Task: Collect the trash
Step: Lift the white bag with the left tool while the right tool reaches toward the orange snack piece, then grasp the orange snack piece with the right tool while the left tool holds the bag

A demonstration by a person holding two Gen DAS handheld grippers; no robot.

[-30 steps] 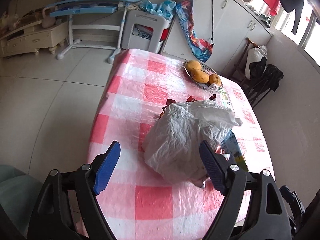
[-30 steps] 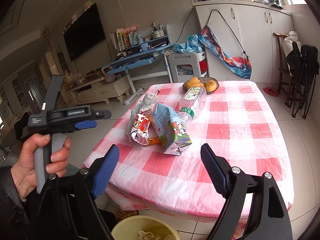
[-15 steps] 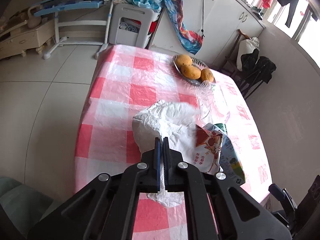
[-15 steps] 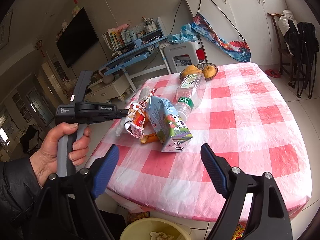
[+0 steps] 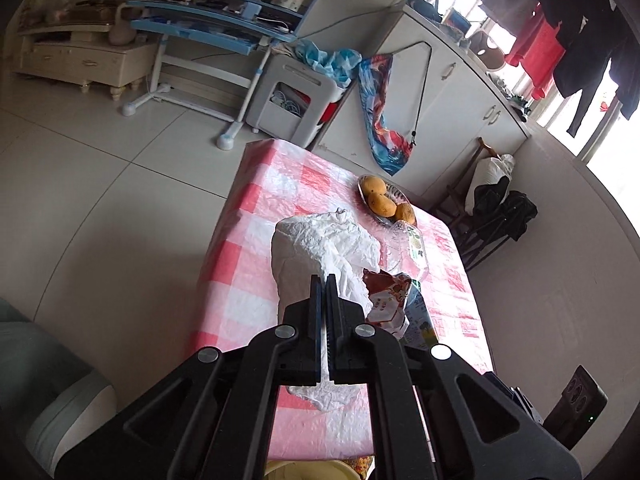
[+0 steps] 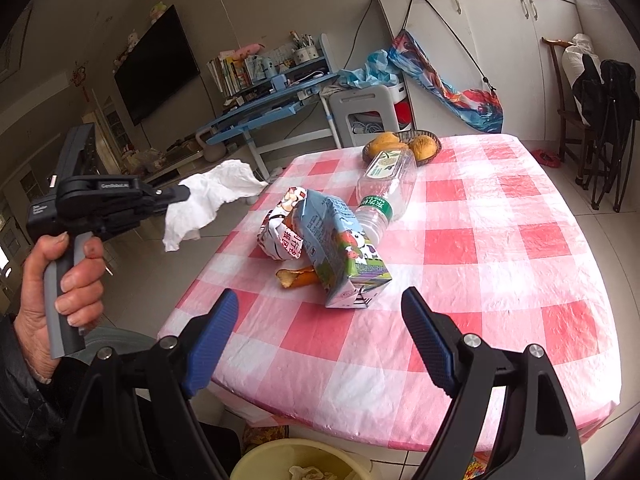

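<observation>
Right wrist view: my left tool [image 6: 182, 194] pinches the white plastic bag [image 6: 212, 196] off the tabletop [image 6: 500, 264]; right tool [image 6: 316, 336] gapes empty. Carton [image 6: 340, 248], bottle [image 6: 386, 184], wrapper [image 6: 282, 232] remain; bin [image 6: 256, 462] waits below.

Checked-cloth table [image 6: 500, 240] with milk carton [image 6: 344, 252], bottle [image 6: 386, 186], snack wrapper [image 6: 280, 232], fruit basket [image 6: 404, 148], perhaps peel [image 6: 296, 276].

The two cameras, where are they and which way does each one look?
Left wrist: sits on the left gripper, looking down its shut fingers, clamped on the crumpled white paper, over the pink checked table.
Right wrist: sits on the right gripper, open, facing the same table; the person's left hand shows.
Both see the paper, milk carton and fruit basket.
</observation>
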